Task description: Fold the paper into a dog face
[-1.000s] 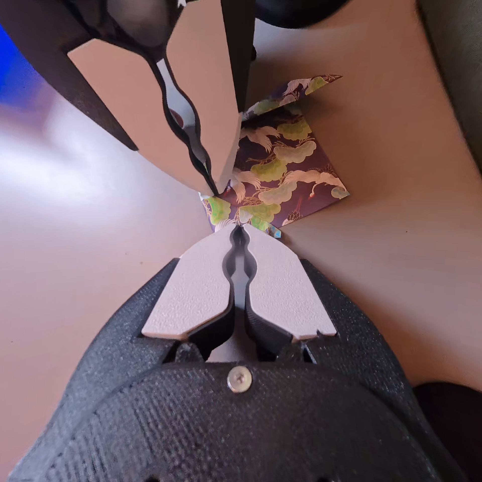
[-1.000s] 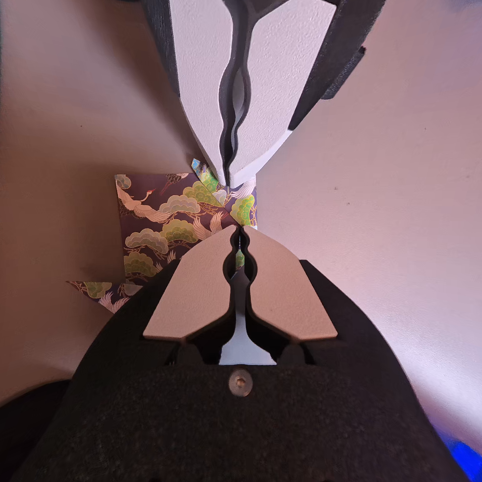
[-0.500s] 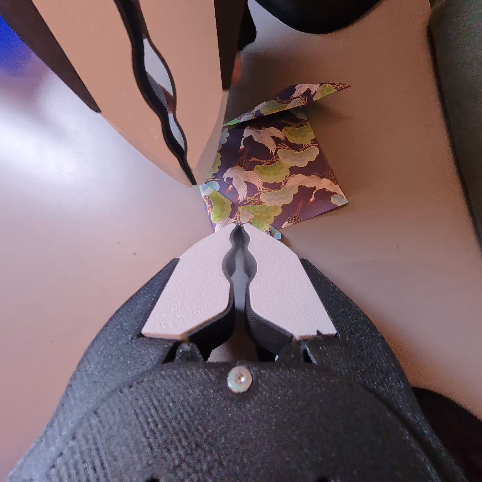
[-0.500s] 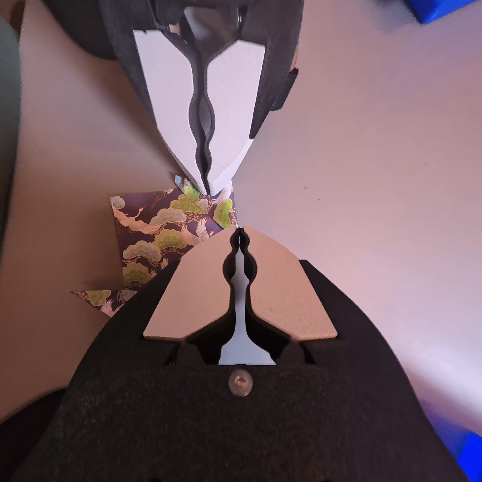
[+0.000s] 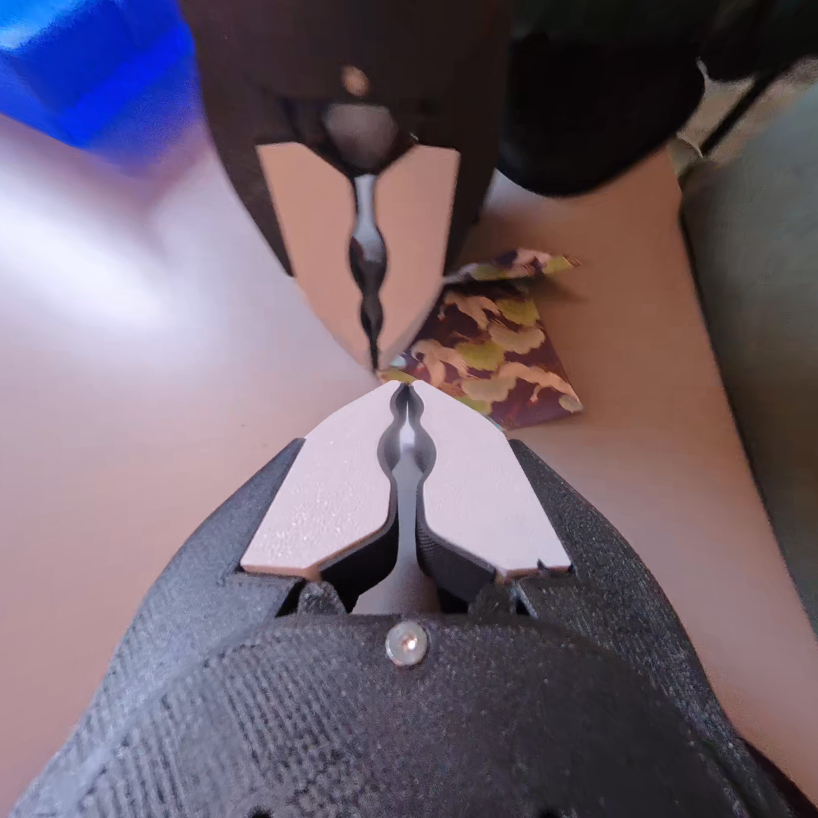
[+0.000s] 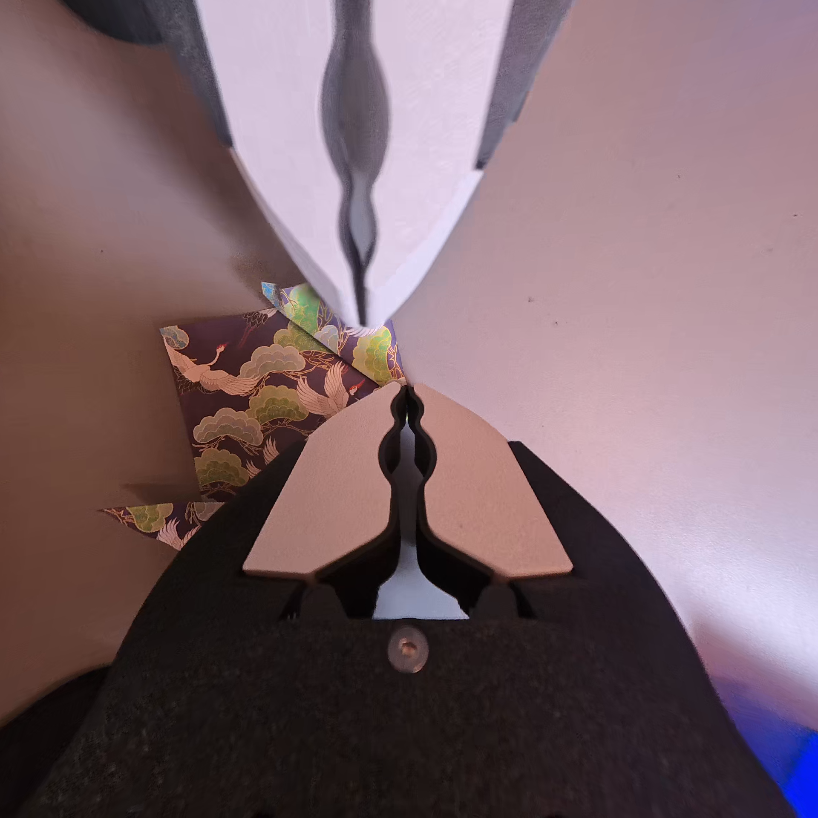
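Grippers meeting tip to tip over folded paper [image 6: 248,398] on the table [image 6: 619,310].

Left gripper [image 5: 406,388] and right gripper [image 6: 406,389] both have jaws pressed together, empty, tips at the patterned paper's corner; one flap stands raised.

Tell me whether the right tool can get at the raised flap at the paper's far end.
Probably yes. The right tool, shut, sits at the paper's near corner beside the left tool; the raised flap lies off to its side with bare table around it.
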The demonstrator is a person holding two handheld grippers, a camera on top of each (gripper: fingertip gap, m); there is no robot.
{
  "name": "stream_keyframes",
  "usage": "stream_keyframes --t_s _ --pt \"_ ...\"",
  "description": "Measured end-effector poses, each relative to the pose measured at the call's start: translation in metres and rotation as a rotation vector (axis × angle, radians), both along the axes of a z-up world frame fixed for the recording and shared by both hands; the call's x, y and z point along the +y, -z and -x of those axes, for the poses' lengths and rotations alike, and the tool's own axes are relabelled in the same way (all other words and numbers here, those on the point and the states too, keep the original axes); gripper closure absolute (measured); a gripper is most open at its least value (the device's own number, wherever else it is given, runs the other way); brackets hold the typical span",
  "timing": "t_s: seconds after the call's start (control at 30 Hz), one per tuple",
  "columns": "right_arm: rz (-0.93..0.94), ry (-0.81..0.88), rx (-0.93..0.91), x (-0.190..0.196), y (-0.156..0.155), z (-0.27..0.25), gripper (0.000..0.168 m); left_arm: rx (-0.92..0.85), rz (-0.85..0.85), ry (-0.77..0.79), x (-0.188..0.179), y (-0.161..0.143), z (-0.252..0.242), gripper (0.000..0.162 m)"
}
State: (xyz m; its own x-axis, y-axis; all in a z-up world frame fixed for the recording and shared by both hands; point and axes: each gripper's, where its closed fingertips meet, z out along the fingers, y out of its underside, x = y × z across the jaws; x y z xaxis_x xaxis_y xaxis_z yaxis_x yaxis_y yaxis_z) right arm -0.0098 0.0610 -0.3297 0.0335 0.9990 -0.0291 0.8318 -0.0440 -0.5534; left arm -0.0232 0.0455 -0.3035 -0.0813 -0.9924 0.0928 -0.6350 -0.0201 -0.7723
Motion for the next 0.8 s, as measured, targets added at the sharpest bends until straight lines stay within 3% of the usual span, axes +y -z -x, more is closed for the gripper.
stream_keyframes --t_s 0.1,0.47,0.8 --pt "-0.008 0.000 -0.003 0.000 0.000 0.000 0.168 0.005 -0.043 -0.056 0.013 0.005 -0.005 0.162" --pt "-0.015 0.003 0.007 0.000 0.000 0.000 0.168 0.117 -0.242 0.001 0.016 0.027 -0.013 0.162" --pt "-0.035 0.001 0.004 0.000 0.000 0.000 0.168 0.112 -0.602 0.129 0.014 0.027 -0.013 0.162"
